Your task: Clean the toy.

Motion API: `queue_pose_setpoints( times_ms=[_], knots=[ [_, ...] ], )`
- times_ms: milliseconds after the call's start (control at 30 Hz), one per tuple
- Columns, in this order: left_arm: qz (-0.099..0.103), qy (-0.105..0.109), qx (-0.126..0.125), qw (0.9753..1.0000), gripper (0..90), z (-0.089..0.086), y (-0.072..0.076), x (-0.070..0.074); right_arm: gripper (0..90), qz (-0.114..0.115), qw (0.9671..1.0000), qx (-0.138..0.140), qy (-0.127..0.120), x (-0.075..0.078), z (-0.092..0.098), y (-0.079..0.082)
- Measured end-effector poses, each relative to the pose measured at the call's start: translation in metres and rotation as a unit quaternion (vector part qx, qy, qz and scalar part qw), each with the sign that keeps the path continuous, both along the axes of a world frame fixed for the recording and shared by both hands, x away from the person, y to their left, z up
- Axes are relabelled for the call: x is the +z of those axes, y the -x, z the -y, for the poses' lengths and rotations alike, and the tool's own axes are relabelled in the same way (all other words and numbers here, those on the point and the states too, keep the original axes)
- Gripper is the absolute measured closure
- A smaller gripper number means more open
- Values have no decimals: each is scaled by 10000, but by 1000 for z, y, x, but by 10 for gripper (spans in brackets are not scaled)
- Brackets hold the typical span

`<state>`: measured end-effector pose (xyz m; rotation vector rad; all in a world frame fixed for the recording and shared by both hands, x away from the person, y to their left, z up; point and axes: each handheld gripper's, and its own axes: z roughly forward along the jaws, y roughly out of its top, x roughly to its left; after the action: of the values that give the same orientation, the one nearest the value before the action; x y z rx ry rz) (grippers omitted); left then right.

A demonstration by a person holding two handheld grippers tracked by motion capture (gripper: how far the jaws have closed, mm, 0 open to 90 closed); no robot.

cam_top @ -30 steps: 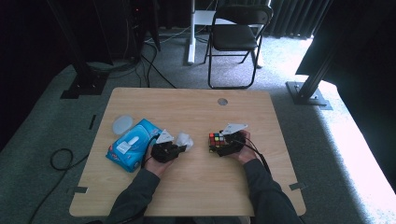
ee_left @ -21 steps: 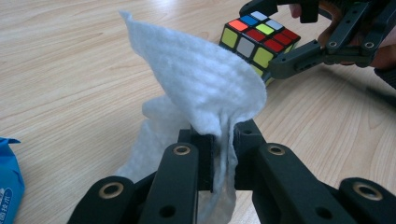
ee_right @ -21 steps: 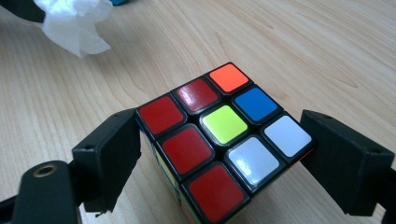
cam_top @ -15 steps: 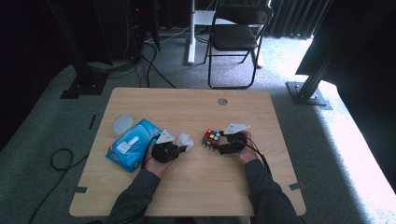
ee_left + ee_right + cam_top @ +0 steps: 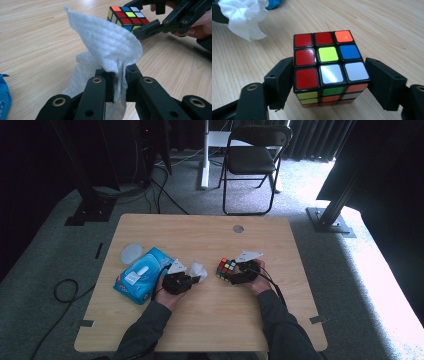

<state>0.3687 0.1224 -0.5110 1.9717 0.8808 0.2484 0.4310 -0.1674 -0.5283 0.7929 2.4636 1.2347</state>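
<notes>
Both forearms enter from the table's near edge, the left gripper [image 5: 192,276] with jaws closed tight on the white wipe [image 5: 110,47], the right gripper [image 5: 231,272] with jaws pressed against opposite sides of the colour cube [image 5: 328,66], both pointing inward toward each other.

A light wooden table [image 5: 210,320] with a round hole [image 5: 238,228] near its far edge. On its left part lie a blue wipes pack [image 5: 140,276] and, just beyond it, a pale round lid [image 5: 131,253]. A cube [image 5: 226,269] rests right of centre.
</notes>
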Motion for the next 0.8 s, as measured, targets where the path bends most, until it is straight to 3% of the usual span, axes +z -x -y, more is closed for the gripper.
queue_pose_setpoints(
  times_ms=[200,800],
  knots=[
    [-4,-6,-13,10000,821,1,0,0,338,-20,10000,83,-48,0,1,0],
    [-3,-15,2,10000,821,-1,-1,1,343,26,9999,15,-132,2,-1,6]
  ],
)
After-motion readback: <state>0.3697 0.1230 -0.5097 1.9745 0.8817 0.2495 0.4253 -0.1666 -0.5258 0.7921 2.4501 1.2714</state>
